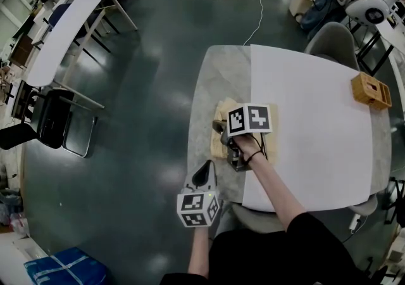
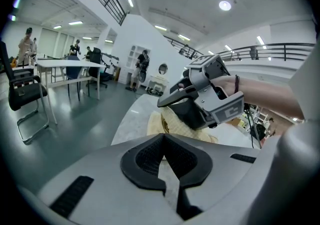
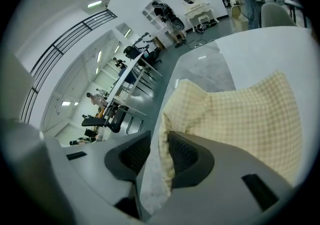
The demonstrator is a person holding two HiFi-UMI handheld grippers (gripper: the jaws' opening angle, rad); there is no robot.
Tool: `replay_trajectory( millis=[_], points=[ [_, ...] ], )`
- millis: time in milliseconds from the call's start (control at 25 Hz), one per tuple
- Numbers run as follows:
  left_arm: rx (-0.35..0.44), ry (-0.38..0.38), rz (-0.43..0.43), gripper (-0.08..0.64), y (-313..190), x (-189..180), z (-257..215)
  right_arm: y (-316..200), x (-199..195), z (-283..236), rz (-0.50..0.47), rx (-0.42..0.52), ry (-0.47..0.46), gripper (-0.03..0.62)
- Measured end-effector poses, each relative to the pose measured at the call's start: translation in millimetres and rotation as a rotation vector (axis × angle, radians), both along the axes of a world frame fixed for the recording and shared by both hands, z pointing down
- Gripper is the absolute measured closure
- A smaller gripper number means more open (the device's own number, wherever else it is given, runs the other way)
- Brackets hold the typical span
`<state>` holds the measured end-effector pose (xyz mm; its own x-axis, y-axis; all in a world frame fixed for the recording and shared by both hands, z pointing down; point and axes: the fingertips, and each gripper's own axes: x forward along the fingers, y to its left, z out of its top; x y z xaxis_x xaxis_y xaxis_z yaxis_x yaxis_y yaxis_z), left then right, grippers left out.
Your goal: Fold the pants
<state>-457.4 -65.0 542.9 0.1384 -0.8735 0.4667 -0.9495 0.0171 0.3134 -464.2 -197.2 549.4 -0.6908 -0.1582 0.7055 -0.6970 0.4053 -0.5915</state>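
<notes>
The right hand-held gripper [image 3: 159, 141] had its jaws only narrowly apart, and the edge of the yellow checked pants [image 3: 240, 119] lay loose between them, against one pad and not pinched. The left hand-held gripper [image 2: 164, 139] hovered by the desk's near corner, jaws together on nothing. The pants sat bunched on the grey strip of the desk [image 1: 215, 75], close to its left edge and beside the white sheet [image 1: 316, 106]. Here was the danger: had that pad snagged the cloth on the way out, the fold could have dragged open or slid over the edge.
</notes>
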Motion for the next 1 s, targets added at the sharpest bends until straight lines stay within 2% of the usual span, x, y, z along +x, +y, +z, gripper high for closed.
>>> replay_trajectory(
  millis=[400, 720, 1000],
  points=[
    [0.008, -0.002, -0.010, 0.546, 8.7, -6.1, -3.4, 5.5, -6.5, -3.9, 0.139, -0.021, -0.061, 0.466],
    [0.013, -0.008, -0.017, 0.546, 15.6, -11.6, -8.2, 12.3, -11.2, -10.6, 0.170, 0.043, -0.042, 0.463],
    [0.021, -0.016, -0.021, 0.546, 18.9, -11.9, -11.6, 24.6, -21.7, -12.2, 0.135, 0.057, -0.051, 0.463]
  ],
)
